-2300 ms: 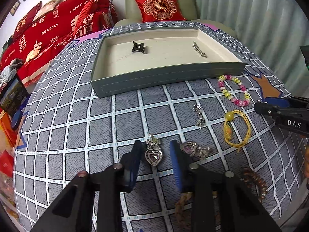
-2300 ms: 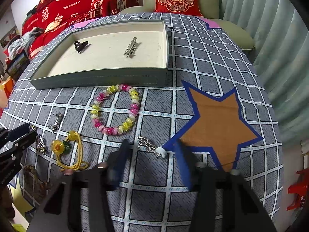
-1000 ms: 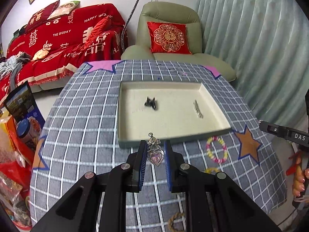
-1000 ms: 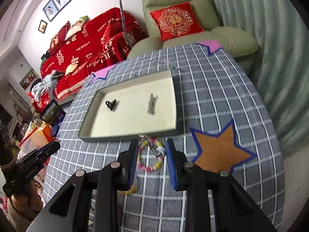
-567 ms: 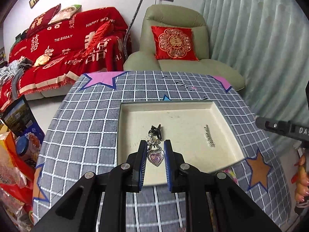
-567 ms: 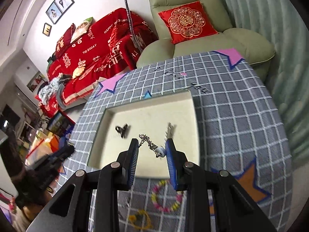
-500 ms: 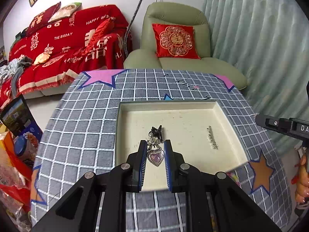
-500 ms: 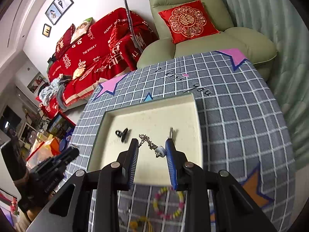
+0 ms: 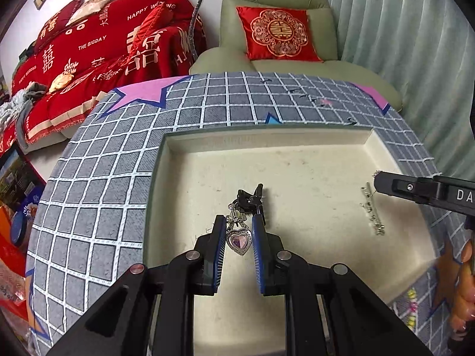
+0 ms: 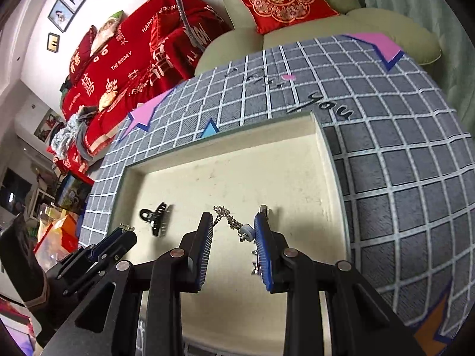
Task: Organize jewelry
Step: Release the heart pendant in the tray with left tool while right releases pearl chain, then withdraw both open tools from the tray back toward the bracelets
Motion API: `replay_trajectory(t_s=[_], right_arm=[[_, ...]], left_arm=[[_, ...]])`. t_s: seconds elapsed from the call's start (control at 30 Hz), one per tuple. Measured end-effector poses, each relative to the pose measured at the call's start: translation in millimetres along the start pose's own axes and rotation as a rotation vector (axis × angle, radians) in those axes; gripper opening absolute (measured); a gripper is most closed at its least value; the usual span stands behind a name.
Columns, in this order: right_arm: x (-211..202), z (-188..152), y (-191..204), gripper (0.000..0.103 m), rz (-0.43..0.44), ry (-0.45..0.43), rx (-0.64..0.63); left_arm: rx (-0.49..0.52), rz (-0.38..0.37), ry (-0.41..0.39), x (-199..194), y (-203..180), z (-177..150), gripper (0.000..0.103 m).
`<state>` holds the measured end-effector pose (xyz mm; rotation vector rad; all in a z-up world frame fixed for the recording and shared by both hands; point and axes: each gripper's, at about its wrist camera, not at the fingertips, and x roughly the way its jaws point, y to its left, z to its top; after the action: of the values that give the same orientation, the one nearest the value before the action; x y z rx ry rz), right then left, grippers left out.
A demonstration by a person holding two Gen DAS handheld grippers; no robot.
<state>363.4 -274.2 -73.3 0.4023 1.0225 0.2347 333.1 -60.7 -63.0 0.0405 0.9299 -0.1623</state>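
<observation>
Carrying a piece each, both grippers now hang over the cream-lined tray (image 9: 311, 136), so the job looks roughly midway: a black claw clip (image 9: 251, 197) and a silver hair clip (image 9: 371, 212) already lie on the tray floor, while the two pieces in hand are not yet set down. The left gripper (image 9: 239, 231) is clenched on a heart pendant (image 9: 239, 240), whose purple stone shows between the blue pads just this side of the claw clip. The right gripper (image 10: 234, 227) is grasping a silver chain charm (image 10: 237, 227) with a small pale bead, held above the tray near its right wall (the jaws stand a little apart, with the chain strung across the gap). A beaded bracelet (image 9: 411, 305) on the checked tablecloth (image 9: 98, 184) outside the tray still awaits sorting, and other loose pieces may lie out of view. Compared with half a second ago, both grippers have dropped lower and closer over the tray, which now fills most of each view; grips unchanged.
</observation>
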Motion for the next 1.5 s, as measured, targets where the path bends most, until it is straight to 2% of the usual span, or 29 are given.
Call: replay_trajectory(t_s=[0.5, 0.57, 0.63, 0.7, 0.83, 1.2, 1.23, 1.27, 1.3, 1.37, 1.5], right_arm=[[33.0, -1.6, 1.5, 0.033, 0.003, 0.04, -0.004], [34.3, -1.3, -0.2, 0.038, 0.01, 0.049, 0.008], [32.0, -0.2, -1.8, 0.052, 0.018, 0.042, 0.019], [27.9, 0.3, -3.7, 0.058, 0.028, 0.036, 0.036], [15.9, -0.2, -7.7, 0.058, 0.066, 0.011, 0.07], [-28.2, -16.1, -17.2, 0.065, 0.085, -0.036, 0.11], [-31.0, -17.4, -18.3, 0.067, 0.089, -0.037, 0.112], [-34.4, -19.0, -19.1, 0.067, 0.09, -0.04, 0.114], [-38.3, -21.1, -19.8, 0.067, 0.092, -0.042, 0.114], [-44.5, -24.9, -21.4, 0.067, 0.096, -0.044, 0.114], [-57.2, -32.6, -22.2, 0.072, 0.1, -0.05, 0.111]], left_arm=[[0.035, 0.053, 0.044, 20.2, -9.4, -5.1, 0.027], [0.038, 0.057, 0.052, 22.2, -10.4, -6.3, 0.027], [0.044, 0.063, 0.047, 22.2, -11.2, -6.4, 0.027], [0.056, 0.078, 0.047, 22.2, -13.1, -6.3, 0.027], [0.063, 0.1, 0.044, 20.6, -13.3, -6.0, 0.027], [0.058, 0.092, 0.028, 7.1, -14.4, -2.5, 0.027], [0.056, 0.088, 0.028, 5.7, -14.4, -2.5, 0.03], [0.051, 0.087, 0.029, 4.1, -14.5, -2.0, 0.061], [0.04, 0.09, 0.023, 1.6, -13.8, -2.0, 0.103], [0.019, 0.106, -0.03, -9.7, -12.2, -2.6, 0.103], [0.017, 0.093, -0.021, -17.8, -10.2, -3.1, 0.103]])
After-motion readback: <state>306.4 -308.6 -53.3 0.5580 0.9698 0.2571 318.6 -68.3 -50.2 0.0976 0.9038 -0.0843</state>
